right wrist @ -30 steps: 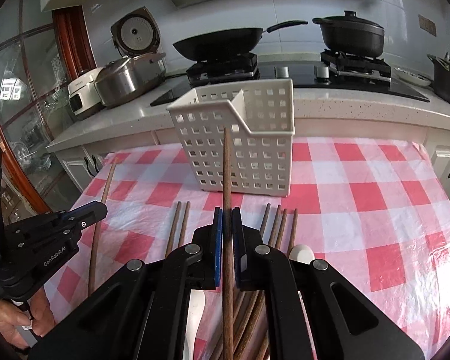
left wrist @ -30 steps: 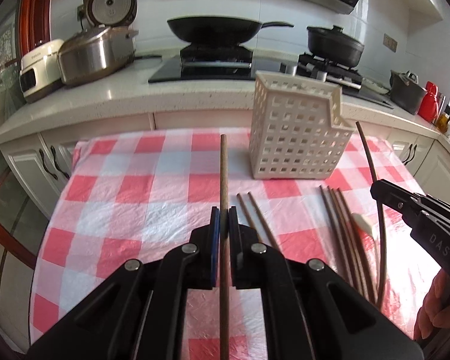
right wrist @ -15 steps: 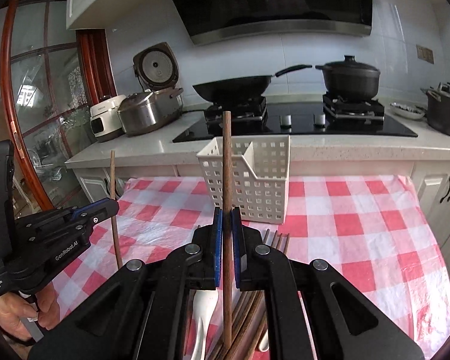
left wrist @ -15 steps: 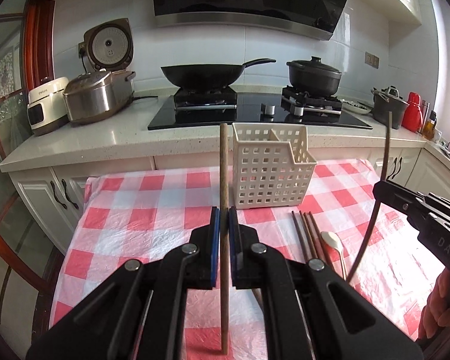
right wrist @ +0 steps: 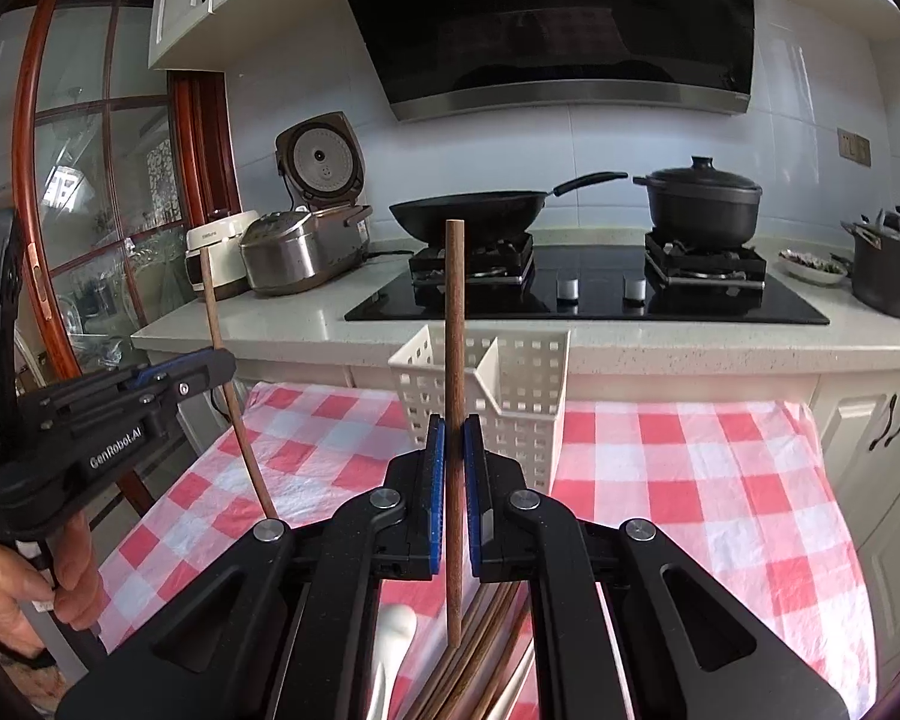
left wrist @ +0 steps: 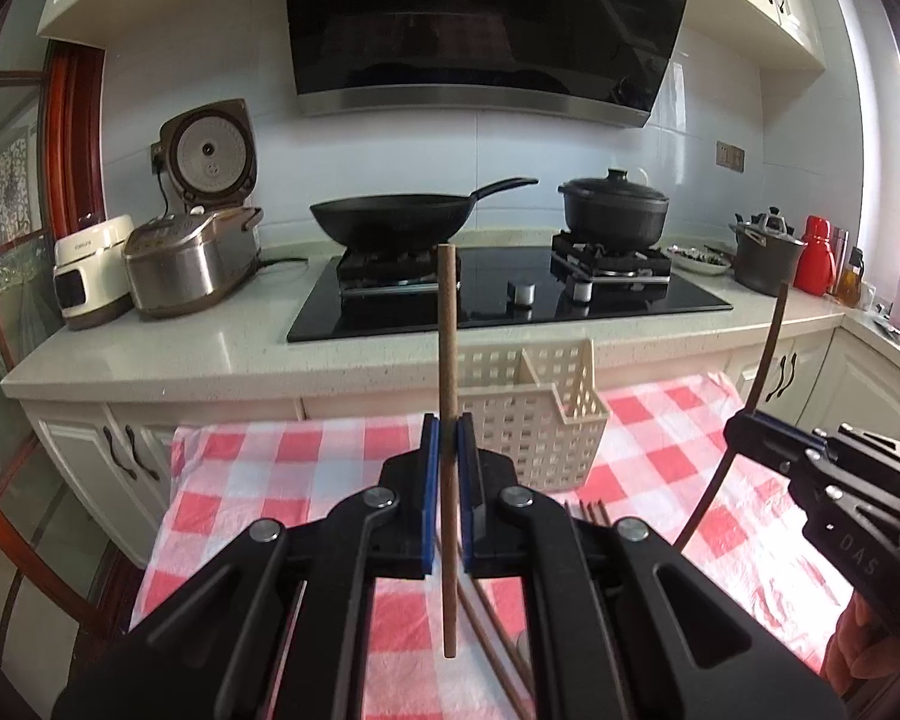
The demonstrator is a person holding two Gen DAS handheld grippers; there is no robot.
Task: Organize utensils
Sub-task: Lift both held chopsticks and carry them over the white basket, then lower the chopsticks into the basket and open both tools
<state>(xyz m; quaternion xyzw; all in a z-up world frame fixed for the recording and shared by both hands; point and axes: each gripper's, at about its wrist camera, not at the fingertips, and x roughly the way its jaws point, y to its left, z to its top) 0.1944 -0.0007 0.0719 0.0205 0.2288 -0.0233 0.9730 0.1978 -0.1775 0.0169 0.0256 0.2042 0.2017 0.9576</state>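
My left gripper [left wrist: 448, 438] is shut on a brown chopstick [left wrist: 448, 360] held upright above the checked tablecloth [left wrist: 330, 456]. My right gripper [right wrist: 455, 444] is shut on another brown chopstick [right wrist: 453, 330], also upright. The white perforated basket [left wrist: 534, 420] stands at the far edge of the cloth, ahead of both grippers; it also shows in the right wrist view [right wrist: 510, 396]. Several loose chopsticks [right wrist: 480, 648] and a white spoon [right wrist: 393, 630] lie on the cloth under the right gripper. Each gripper shows in the other's view, the right one [left wrist: 750, 429] and the left one [right wrist: 216, 363].
Behind the cloth runs a counter [left wrist: 180, 354] with a black hob, a wok [left wrist: 390, 222], a lidded pot [left wrist: 615, 210] and rice cookers [left wrist: 186, 258]. White cabinets [right wrist: 888, 438] stand below. A glass door [right wrist: 90, 210] is at the left.
Both grippers have risen and tilted up, lifting their chopsticks off the cloth to upright. The basket now sits lower and farther in both views.
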